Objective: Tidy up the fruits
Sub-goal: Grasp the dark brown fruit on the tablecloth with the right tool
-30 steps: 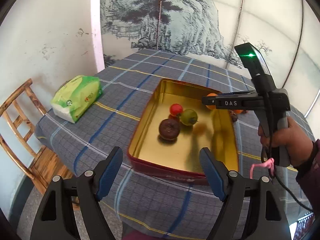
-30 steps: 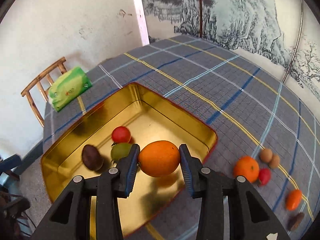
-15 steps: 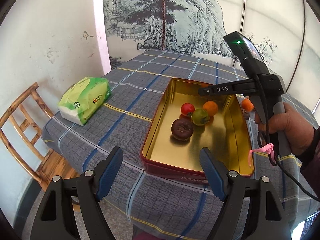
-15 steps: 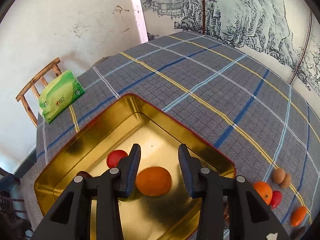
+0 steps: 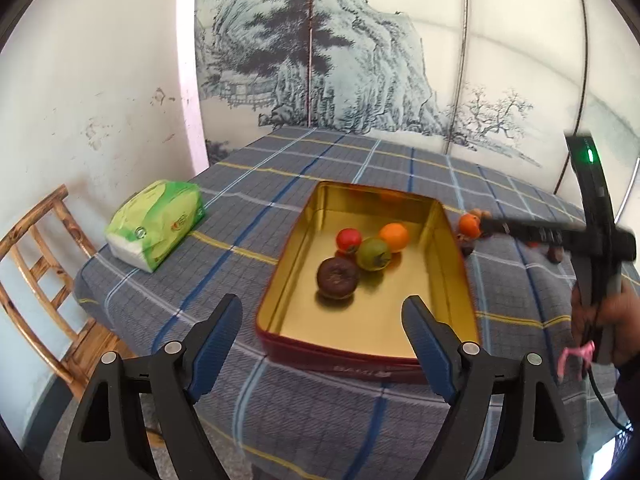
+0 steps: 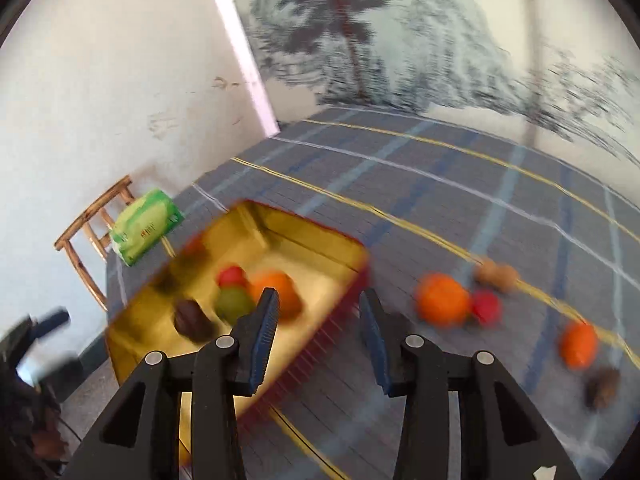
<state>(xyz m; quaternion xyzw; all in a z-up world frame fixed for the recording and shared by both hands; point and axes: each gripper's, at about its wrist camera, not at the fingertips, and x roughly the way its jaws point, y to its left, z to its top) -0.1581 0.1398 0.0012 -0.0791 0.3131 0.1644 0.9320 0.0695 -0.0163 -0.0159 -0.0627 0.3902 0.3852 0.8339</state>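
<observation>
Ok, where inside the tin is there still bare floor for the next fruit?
The near half of the gold tin, between the brown fruit and the front wall, is bare; so is the far-left corner. Crowded mid-tin: red fruit, green fruit and orange cluster together.

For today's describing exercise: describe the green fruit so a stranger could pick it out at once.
Find the gold tin with red sides on the checked tablecloth. Four fruits cluster inside it, and the green fruit sits in the middle. It is the only green one, between a red fruit, an orange and a dark brown fruit.
</observation>
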